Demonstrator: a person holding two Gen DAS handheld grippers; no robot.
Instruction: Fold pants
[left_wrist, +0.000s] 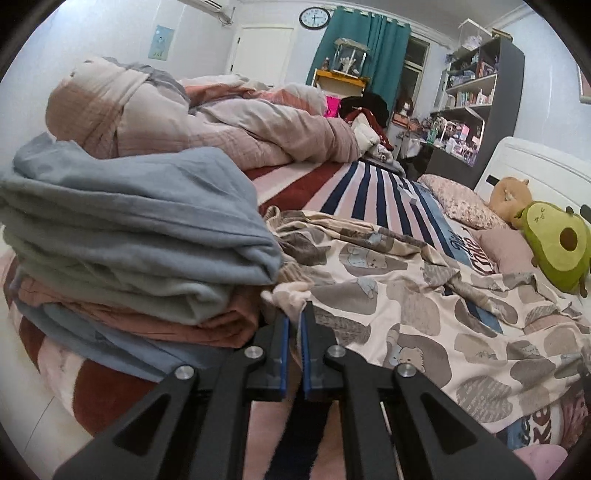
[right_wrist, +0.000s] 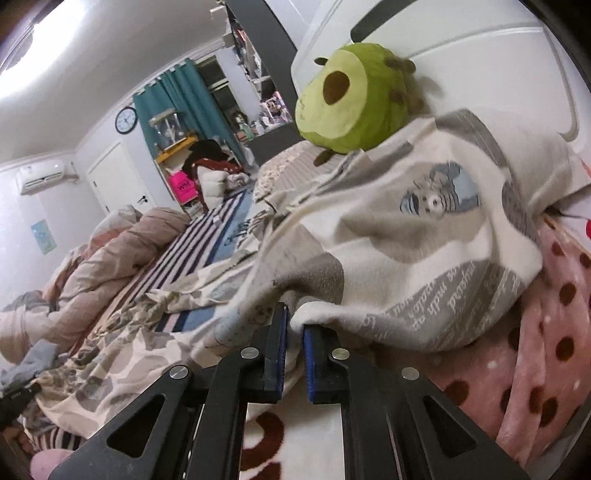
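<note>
The left gripper (left_wrist: 294, 314) pinches a cream edge of the pants (left_wrist: 406, 295) between its blue pads, with the patterned cloth spread ahead and to its right over the bed (left_wrist: 369, 192). A stack of folded laundry (left_wrist: 129, 236) sits just left of it. The right gripper (right_wrist: 294, 317) clamps another edge of the pants (right_wrist: 388, 240) (cloth bunched and raised ahead), with the avocado toy (right_wrist: 351, 99) beyond.
</note>
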